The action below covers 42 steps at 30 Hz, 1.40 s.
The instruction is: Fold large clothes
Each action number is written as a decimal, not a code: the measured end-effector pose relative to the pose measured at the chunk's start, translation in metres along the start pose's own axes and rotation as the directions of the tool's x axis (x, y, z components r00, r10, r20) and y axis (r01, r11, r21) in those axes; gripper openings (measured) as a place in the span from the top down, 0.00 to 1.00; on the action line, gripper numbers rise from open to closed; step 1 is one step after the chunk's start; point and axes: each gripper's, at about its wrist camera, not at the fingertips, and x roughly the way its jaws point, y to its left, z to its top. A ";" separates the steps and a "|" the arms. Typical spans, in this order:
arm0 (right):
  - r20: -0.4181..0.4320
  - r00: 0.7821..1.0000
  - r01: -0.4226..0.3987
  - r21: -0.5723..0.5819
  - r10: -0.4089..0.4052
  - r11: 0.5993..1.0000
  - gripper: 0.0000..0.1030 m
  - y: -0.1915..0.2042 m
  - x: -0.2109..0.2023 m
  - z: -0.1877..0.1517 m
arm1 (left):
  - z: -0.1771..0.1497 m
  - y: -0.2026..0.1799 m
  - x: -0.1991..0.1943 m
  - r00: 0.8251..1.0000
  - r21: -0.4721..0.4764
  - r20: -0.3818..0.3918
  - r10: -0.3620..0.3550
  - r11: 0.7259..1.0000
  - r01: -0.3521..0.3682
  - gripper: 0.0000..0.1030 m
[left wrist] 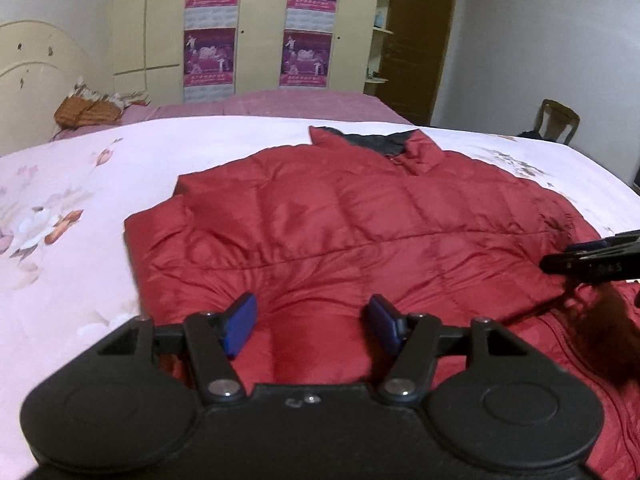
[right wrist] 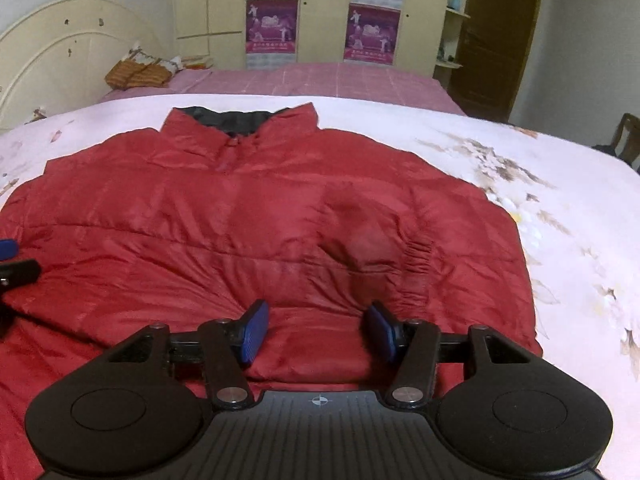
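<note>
Looking at this from the left side first: floral bedsheet (left wrist: 60,208) covers the bed, w/ a cream headboard (left wrist: 36,64) way off at the far left, prob just the room's layout and nothing to do w/ the job. Red puffer jacket (left wrist: 360,216) is spread flat on the bed, front up, collar (left wrist: 372,140) pointing away, which makes sense bc you want a big garment laid out smooth before any fold. Its left sleeve looks already tucked in over the body, tho the blur makes that a guess. Left gripper (left wrist: 312,326) hangs low over the hem area near the jacket's left half, blue pads apart w/ only fabric below and nothing pinched btwn them, so it's holding nothing rn. Moving right, the right gripper (right wrist: 316,330) sits over the hem on the jacket's right half, just beside the elastic cuff (right wrist: 416,268) of the right sleeve, which lies folded in across the chest. Its pads are apart too, nothing clamped. My read: both are lined up side by side along the bottom edge bc the next fold is prob hem up toward the collar, one per side so the puffy thing lifts evenly.
</note>
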 end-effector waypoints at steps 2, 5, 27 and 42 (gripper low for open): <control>-0.007 1.000 0.002 -0.010 -0.002 1.000 0.48 0.001 0.004 0.003 | 0.003 -0.001 0.001 1.000 0.002 -0.005 0.009 1.000 -0.009 0.39; -0.011 1.000 0.007 0.002 -0.007 1.000 0.48 0.000 -0.004 0.009 | 0.006 -0.005 -0.014 0.999 -0.003 0.018 0.051 0.999 -0.050 0.19; 0.037 0.999 -0.038 0.106 0.035 0.994 0.25 -0.088 -0.160 -0.098 | -0.090 -0.018 -0.159 0.982 -0.073 -0.075 0.173 0.981 -0.179 0.16; 0.002 0.961 -0.244 0.478 0.277 0.844 0.45 -0.204 -0.235 -0.222 | -0.170 -0.001 -0.231 0.993 -0.413 -0.077 -0.089 0.910 0.049 0.35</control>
